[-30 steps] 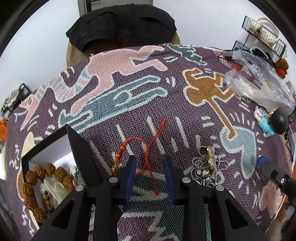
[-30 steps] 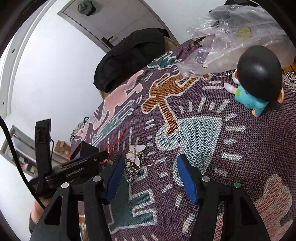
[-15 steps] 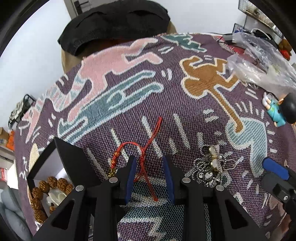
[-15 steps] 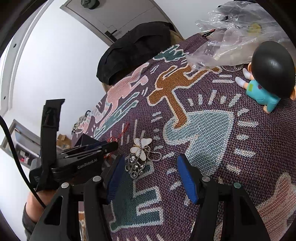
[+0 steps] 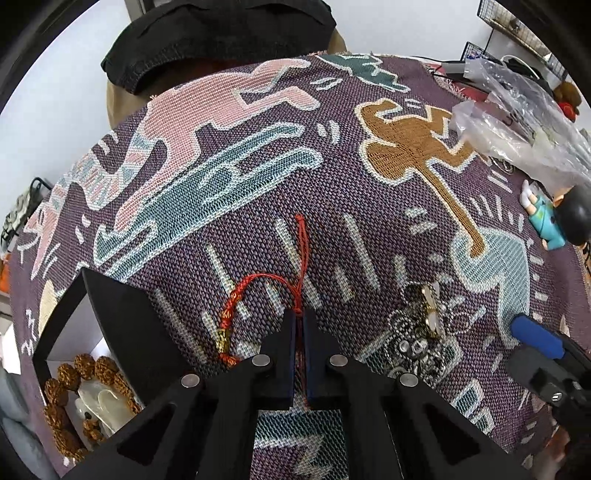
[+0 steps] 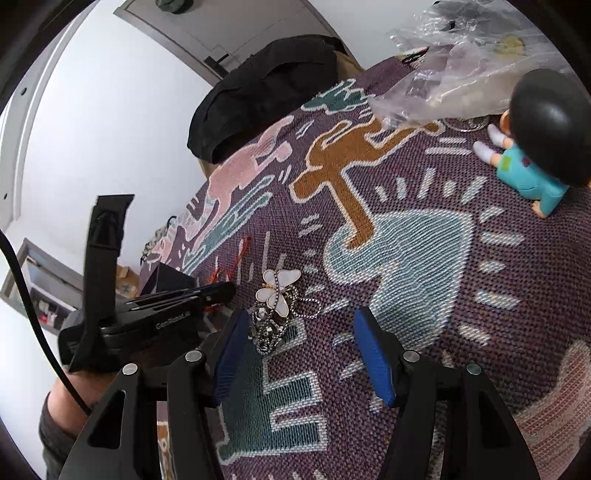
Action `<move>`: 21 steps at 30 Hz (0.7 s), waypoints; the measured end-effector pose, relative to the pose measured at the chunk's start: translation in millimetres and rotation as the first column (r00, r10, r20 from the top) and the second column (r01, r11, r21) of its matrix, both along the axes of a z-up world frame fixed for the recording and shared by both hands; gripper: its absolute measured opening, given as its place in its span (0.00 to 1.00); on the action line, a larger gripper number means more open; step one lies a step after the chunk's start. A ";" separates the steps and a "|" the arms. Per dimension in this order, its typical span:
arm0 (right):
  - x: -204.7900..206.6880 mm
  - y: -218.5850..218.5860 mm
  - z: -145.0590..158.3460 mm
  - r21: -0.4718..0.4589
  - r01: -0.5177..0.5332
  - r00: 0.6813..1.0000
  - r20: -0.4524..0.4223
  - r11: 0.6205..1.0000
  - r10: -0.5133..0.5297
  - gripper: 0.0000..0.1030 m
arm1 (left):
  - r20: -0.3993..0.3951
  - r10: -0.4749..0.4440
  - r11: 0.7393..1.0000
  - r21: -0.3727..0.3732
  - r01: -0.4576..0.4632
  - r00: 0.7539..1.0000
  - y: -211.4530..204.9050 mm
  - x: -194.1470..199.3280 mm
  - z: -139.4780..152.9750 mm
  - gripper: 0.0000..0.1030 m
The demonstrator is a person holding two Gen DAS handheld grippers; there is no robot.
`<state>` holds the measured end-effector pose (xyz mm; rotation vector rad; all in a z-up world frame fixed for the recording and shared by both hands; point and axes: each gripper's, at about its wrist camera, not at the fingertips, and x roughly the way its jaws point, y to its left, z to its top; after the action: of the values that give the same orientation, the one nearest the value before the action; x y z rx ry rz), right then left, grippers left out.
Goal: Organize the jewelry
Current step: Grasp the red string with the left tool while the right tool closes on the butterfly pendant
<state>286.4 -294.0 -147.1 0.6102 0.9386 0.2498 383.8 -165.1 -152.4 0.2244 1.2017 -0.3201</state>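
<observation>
- The left gripper (image 5: pixel 299 321) points steeply down at a patterned cloth (image 5: pixel 258 155), its two blue pads pinched together on a red cord bracelet (image 5: pixel 295 273) near the cord's knot.
- The cord's loop curves off to the left of the pads and ends in a small gold bead (image 5: pixel 221 338) lying on the cloth; one loose end runs straight up the cloth, away from the gripper.
- The right gripper (image 6: pixel 303 354) hangs low over the same cloth with its jaws apart and nothing between the pads.
- A heap of silver chain jewelry (image 6: pixel 271 326), topped by a white butterfly pendant (image 6: pixel 277 291), lies just beside the inner face of that gripper's left-hand pad; whether it touches the pad cannot be told.
- In the left wrist view the same chain heap (image 5: pixel 417 332) lies to the right of the bracelet, between the two grippers.
- A black open box (image 5: pixel 110 314) stands at the cloth's left edge; inside it lie a string of brown beads (image 5: pixel 62 384) and a pale carved piece (image 5: pixel 98 402).
- A toy figure (image 6: pixel 535 147) with a black head and teal clothes lies on its side at the far right, next to a crumpled clear plastic bag (image 6: pixel 461 85).
- A black garment (image 5: pixel 221 33) is draped at the cloth's far edge.
- A person's hand and sleeve show behind the left gripper in the right wrist view.
</observation>
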 end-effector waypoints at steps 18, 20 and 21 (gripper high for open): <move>19.1 57.9 -6.7 -0.141 -0.073 0.995 -0.074 0.987 0.063 0.43 | 0.190 0.066 0.965 -0.262 -0.014 0.980 59.2 -45.2 89.6 0.03; 21.9 58.7 -7.0 -0.158 -0.059 0.996 -0.080 0.986 0.047 0.40 | 0.199 0.074 0.960 -0.280 -0.016 0.977 66.5 -48.9 92.8 0.03; 23.6 59.1 -7.4 -0.169 -0.053 0.996 -0.083 0.984 0.040 0.38 | 0.201 0.078 0.957 -0.288 -0.017 0.976 70.8 -51.2 93.8 0.03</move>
<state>310.0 -234.9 -154.5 0.4427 1.0402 0.1854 332.6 -94.3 -58.6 -0.0226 0.9365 -0.4124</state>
